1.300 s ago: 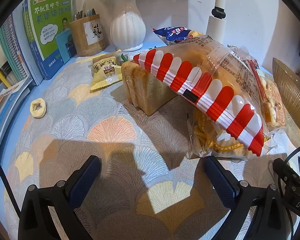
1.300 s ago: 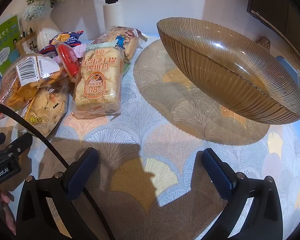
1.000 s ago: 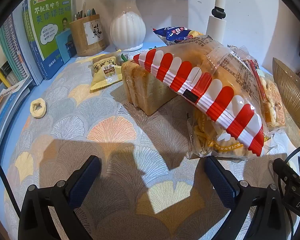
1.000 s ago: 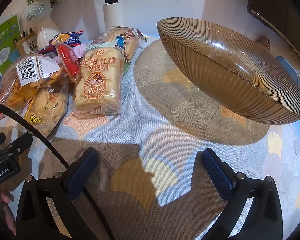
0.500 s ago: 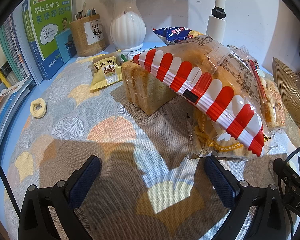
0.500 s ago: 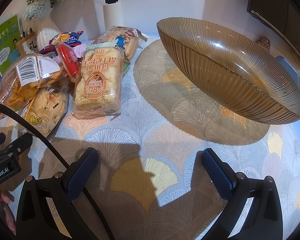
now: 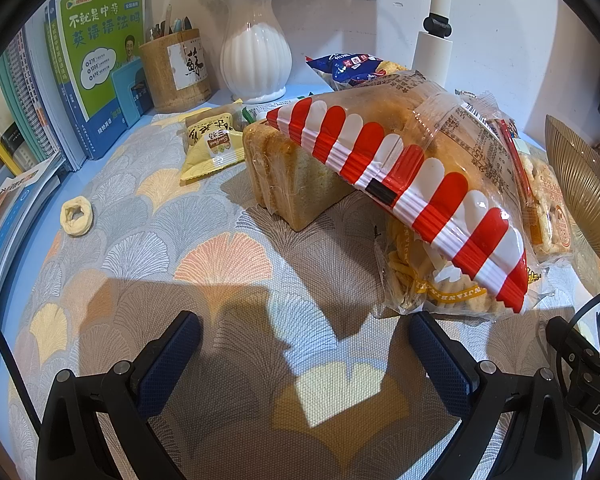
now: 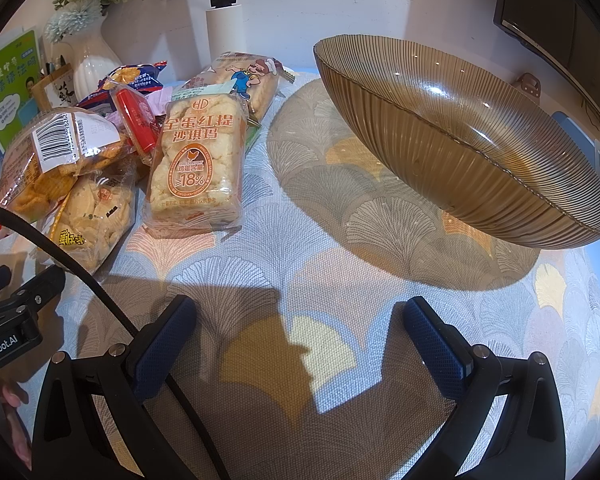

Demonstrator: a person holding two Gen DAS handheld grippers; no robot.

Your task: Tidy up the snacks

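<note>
A heap of snack packs lies on the patterned cloth. In the left wrist view a red-and-white striped bread bag leans over a bare loaf and a crisps bag; a yellow packet and a blue bag lie behind. My left gripper stands open, just short of the heap. In the right wrist view an orange sachima pack lies left of a ribbed amber glass bowl. My right gripper is open over bare cloth, between them.
Books, a wooden pen pot and a white vase line the back left. A small ring biscuit lies alone on the cloth. A white lamp post rises behind the snacks. A cable crosses the right wrist view.
</note>
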